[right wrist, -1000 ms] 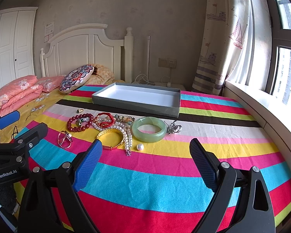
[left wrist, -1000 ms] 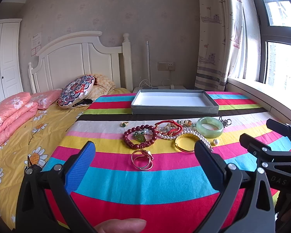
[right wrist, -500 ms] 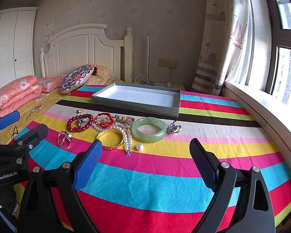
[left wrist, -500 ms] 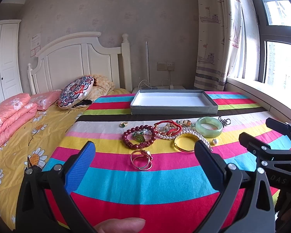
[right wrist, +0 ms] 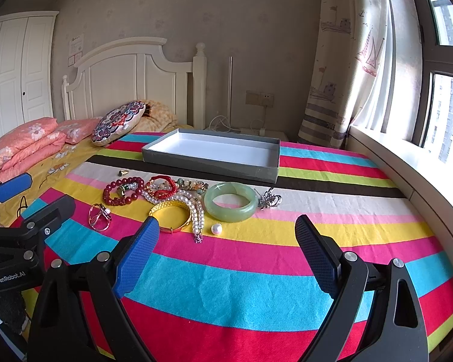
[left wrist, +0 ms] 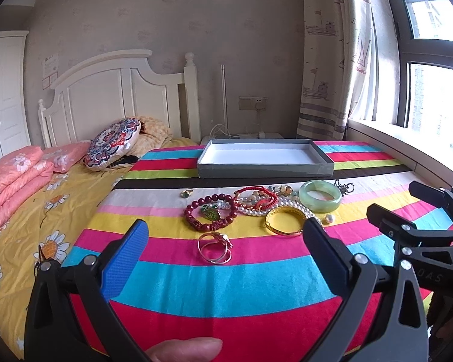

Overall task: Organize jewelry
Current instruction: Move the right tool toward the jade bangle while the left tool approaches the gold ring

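Jewelry lies in a cluster on a striped towel: a dark red bead bracelet (left wrist: 210, 214), a thin ring bangle (left wrist: 215, 246), a gold bangle (left wrist: 285, 220), a jade bangle (left wrist: 319, 195), a pearl strand (right wrist: 195, 211), a red cord bracelet (right wrist: 161, 185), a loose pearl (right wrist: 216, 228) and a silver brooch (right wrist: 269, 199). Behind them sits an empty grey tray (left wrist: 264, 170). My left gripper (left wrist: 226, 242) is open, hovering in front of the ring bangle. My right gripper (right wrist: 227, 241) is open too, near the loose pearl, holding nothing.
The striped towel (right wrist: 241, 283) covers a bed with a yellow flowered sheet (left wrist: 30, 211), pink pillows (left wrist: 12, 178) and a patterned round cushion (left wrist: 113, 143). A window sill (right wrist: 407, 163) runs along the right. A thumb (left wrist: 184, 348) shows at the bottom of the left wrist view.
Both views have barely shifted. The jewelry and tray lie where they were, and both grippers stay open.
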Motion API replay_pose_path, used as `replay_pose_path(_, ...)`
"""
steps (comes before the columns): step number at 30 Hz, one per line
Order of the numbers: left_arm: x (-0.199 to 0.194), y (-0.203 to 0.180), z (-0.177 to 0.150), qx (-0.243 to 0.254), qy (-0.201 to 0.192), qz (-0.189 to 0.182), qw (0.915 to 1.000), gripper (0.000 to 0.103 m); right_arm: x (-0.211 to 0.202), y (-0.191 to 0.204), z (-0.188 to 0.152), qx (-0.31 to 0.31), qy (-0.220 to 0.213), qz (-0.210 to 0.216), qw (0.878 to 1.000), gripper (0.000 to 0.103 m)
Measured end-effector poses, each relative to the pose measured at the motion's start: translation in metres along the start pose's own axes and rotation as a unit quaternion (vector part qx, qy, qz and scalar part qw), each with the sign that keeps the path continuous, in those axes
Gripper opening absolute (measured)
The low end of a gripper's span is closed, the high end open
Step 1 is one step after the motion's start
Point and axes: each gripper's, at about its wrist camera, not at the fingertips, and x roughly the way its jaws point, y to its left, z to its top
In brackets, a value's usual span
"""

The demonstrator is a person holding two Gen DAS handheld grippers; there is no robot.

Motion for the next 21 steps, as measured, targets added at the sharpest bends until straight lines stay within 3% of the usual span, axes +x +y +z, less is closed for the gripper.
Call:
replay_pose_path(9, 0.009, 0.012, -0.007, -0.001, 0.031, -0.033, 0.9990, 0.101, 0.010, -0.004, -0.006, 0.004, 0.024, 0.022, 0.999, 0.088)
replay_pose_path(13, 0.019, 0.028, -0.019, -0.005, 0.057, -0.026, 0.9980, 0.101, 0.022, -0.011, -0.014, 0.023, 0.045, 0.046, 0.998, 0.088)
replay_pose_path(17, 0.029, 0.041, -0.030, -0.003, 0.080, -0.057, 0.9951, 0.100, 0.026, -0.011, -0.016, 0.026, 0.056, 0.070, 0.996, 0.088)
replay_pose_path(21, 0.038, 0.035, -0.031, 0.019, 0.099, -0.066, 0.9927, 0.092, 0.030, -0.007, -0.016, 0.014, 0.077, 0.063, 0.995, 0.088)
